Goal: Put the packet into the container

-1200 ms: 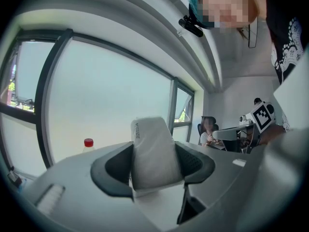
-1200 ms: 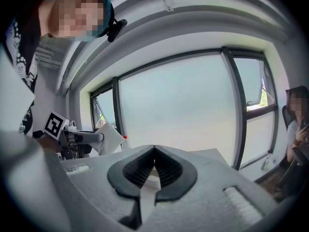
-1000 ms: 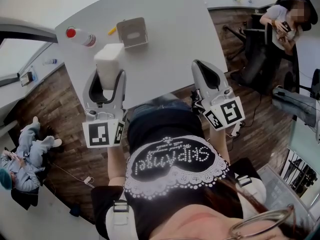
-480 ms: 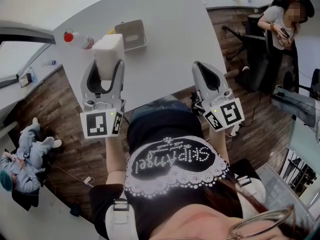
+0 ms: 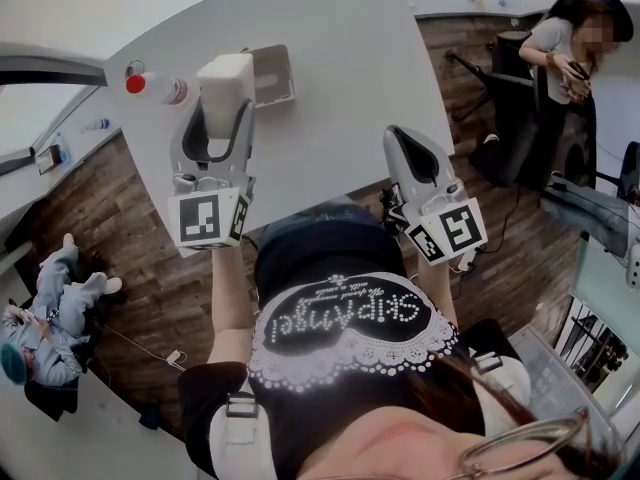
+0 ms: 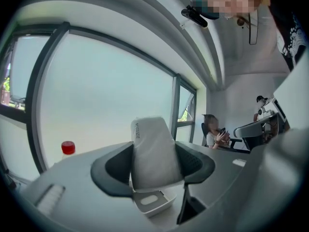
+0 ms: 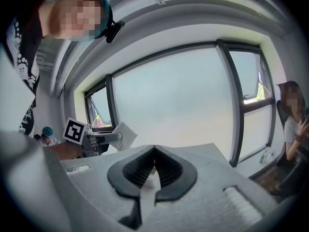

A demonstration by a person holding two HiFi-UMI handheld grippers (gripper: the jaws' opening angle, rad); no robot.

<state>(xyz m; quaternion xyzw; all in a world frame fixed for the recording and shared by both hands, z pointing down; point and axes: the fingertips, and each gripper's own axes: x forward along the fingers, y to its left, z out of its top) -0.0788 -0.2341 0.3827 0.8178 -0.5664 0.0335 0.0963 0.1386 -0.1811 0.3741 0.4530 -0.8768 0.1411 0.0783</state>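
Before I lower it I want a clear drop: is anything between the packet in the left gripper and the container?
Nothing visible does. The packet, gripped by the fingers of the left gripper, hangs right at the container, whose top is uncovered. The red-capped bottle stands apart, off to the side.

I can't read any text for sure: shirt rhinestone script upside down and unclear, packet edge print too small, left cube and right cube only square markers.
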